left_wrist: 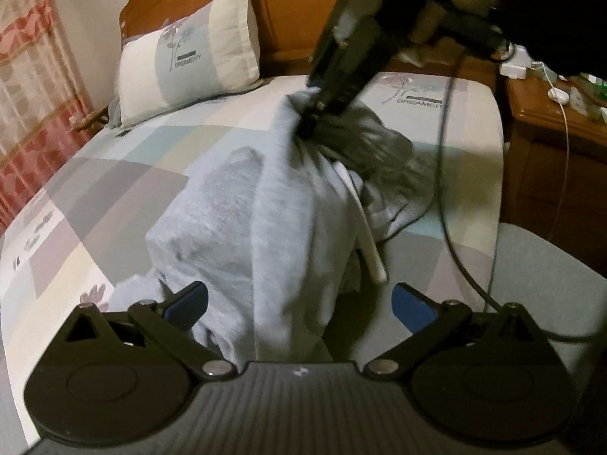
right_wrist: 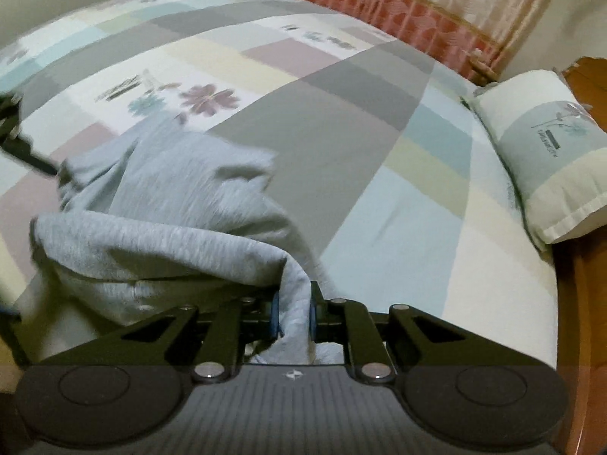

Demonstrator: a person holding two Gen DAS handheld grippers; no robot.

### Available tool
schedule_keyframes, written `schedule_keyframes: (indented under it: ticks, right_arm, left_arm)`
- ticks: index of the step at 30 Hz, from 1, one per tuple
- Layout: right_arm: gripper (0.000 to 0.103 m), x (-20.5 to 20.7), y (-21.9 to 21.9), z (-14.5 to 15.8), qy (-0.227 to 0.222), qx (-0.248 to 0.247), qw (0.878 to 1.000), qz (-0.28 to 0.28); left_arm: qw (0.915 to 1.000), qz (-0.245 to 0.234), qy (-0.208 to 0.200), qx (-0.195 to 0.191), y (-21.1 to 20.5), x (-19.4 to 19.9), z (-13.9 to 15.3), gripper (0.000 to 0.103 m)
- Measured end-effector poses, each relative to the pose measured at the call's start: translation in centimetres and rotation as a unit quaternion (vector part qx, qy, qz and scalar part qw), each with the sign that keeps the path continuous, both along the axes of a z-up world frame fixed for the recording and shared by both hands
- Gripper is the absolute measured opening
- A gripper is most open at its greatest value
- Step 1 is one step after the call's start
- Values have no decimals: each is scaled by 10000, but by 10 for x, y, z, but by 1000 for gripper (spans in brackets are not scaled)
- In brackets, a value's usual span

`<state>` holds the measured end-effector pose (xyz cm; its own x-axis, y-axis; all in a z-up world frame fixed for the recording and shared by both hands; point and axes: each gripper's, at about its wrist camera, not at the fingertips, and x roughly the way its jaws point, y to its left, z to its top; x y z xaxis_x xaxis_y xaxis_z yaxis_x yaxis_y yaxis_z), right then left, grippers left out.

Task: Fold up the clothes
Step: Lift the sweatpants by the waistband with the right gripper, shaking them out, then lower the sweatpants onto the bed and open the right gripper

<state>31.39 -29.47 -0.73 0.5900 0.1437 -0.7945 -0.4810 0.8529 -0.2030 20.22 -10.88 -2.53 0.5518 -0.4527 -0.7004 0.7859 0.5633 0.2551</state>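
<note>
Right gripper [right_wrist: 294,314] pinches the grey garment [right_wrist: 170,227], raised above the bed [right_wrist: 341,121]; left gripper [left_wrist: 299,299] gapes empty beside it. Folding seems barely begun; the garment is bunched, nothing squared.

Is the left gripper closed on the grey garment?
No: the left gripper stands wide open, its blue pads apart, and the grey garment only lies between them.
</note>
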Motion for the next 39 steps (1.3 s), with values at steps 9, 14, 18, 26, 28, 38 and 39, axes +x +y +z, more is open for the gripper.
schedule_keyframes:
  ticks: [9,14,18,26,28,38,39]
  right_arm:
    - [16,99,-47,-10,88,191,9962,-846]
    - [16,167,-67,-32,247,111,9918,-1247]
    - [16,216,-79,-50,370,72,9857,-1645]
    - [31,250,-105,-91,842,490,9680,-2313]
    - [36,235,-110,-80,648,583,9707,-2240]
    - [54,137,-113,-18,330,1322,9821,-1298]
    - [54,131,-108,-23,452,1384,9828,-1139]
  left_arm:
    - [9997,201,-41,-117,2,23,-3,102]
    - [9993,322,-37,-195,6,38,-2,102]
    - [9987,422,14,-275,11,48,-5,102]
    - [9977,578,197,-291,15,61,-17,102]
    - [9982,513,188,-255,14,59,-16,102]
    - [9989,334,232,-216,-3,51,-10,102]
    - [9989,328,240,-217,-5,49,-11,102]
